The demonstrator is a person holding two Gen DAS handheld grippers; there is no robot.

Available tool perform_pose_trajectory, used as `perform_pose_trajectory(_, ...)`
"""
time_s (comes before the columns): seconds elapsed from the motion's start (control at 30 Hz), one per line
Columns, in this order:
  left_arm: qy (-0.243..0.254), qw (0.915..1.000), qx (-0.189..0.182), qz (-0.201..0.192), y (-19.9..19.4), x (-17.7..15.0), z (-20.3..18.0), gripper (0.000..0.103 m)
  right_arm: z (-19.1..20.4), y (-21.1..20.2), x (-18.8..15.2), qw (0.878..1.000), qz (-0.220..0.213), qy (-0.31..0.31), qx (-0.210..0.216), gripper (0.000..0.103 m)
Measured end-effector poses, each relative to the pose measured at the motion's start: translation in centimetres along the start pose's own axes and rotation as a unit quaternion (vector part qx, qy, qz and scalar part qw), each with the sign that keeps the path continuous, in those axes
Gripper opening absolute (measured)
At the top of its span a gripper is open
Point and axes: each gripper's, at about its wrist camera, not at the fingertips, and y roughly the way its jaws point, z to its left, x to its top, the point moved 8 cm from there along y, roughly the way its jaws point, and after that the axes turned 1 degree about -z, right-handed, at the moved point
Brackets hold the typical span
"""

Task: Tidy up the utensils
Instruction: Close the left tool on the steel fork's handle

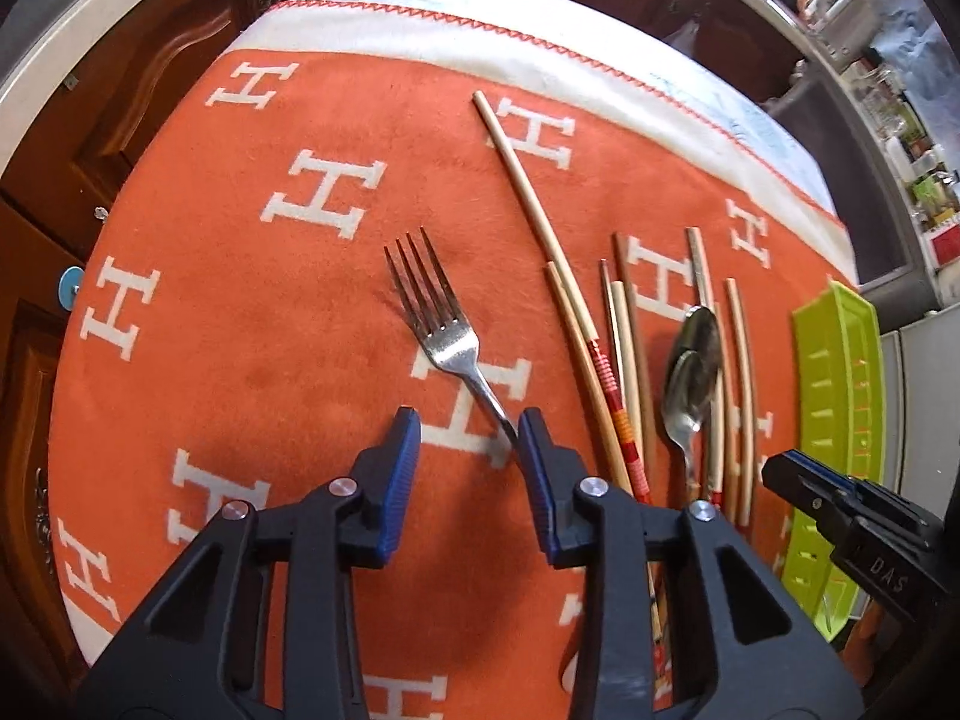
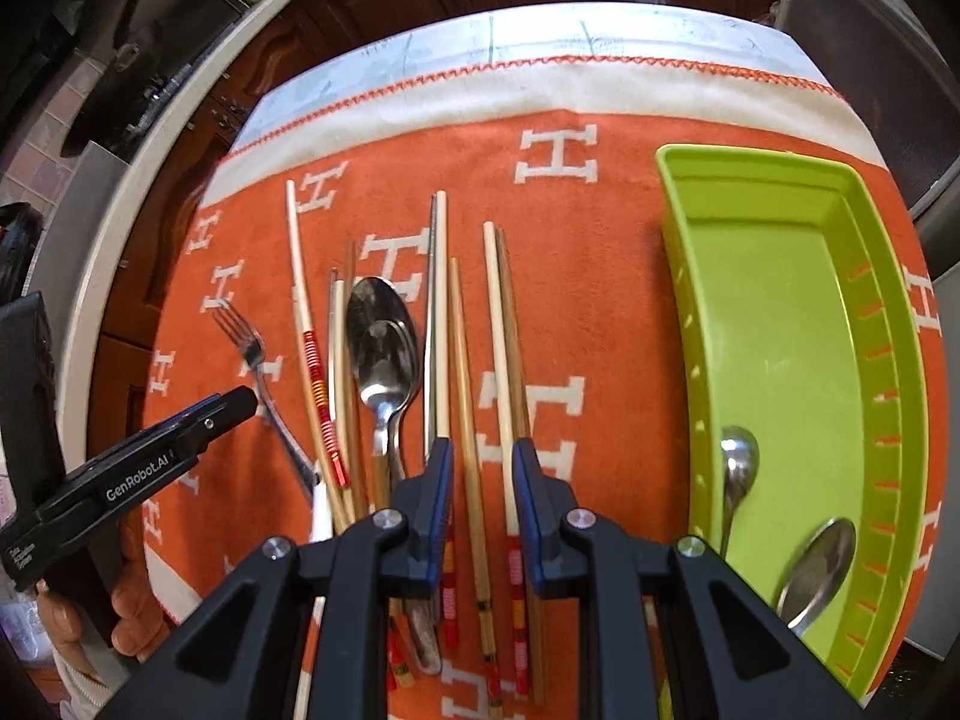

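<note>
Fork is lying on the table's orange cloth, its handle touching one finger of the left gripper, jaws released; closing off-centre risks skidding it. Right gripper is hovering, jaws released, over chopsticks.

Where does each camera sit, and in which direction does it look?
Left wrist: on the left gripper, looking forward and down at the fork; its open fingers show, with the right gripper at the edge.
Right wrist: on the right gripper, above the chopsticks, green tray to the right; a hand shows.
Shared: fork, stacked spoons, orange cloth.
</note>
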Motion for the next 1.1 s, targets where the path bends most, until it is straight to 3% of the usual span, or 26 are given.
perform_pose_trajectory(0.23,0.016,0.9989,0.045,-0.001,1.5,0.8,-1.6,0.026,-0.2,1.1,0.1,0.999,0.021,-0.01,-0.042,0.019)
perform_pose_trajectory(0.33,0.028,0.9976,0.063,-0.009,1.7,1.1,-2.1,0.015,-0.5,1.3,0.1,0.998,0.024,-0.014,-0.057,0.019)
perform_pose_trajectory(0.53,0.059,0.9956,0.069,-0.021,1.7,1.2,-2.6,0.011,-0.8,1.5,0.0,0.996,0.026,-0.024,-0.077,0.014)
perform_pose_trajectory(0.77,0.139,0.9888,0.05,-0.023,0.8,-0.5,-2.5,0.007,-0.1,2.2,-0.2,0.997,0.037,-0.027,-0.057,0.014)
perform_pose_trajectory(0.93,0.145,0.9875,0.053,-0.028,0.5,-1.1,-2.2,0.007,0.0,2.4,-0.4,0.997,0.028,-0.039,-0.061,0.012)
perform_pose_trajectory(1.07,0.132,0.9891,0.055,-0.036,0.4,-1.3,-2.1,0.006,0.2,2.1,-0.7,0.999,0.014,-0.028,-0.033,0.01)
perform_pose_trajectory(1.1,0.129,0.9895,0.053,-0.038,0.4,-1.4,-2.1,0.004,0.4,1.7,-0.8,0.999,0.006,-0.03,-0.027,0.0)
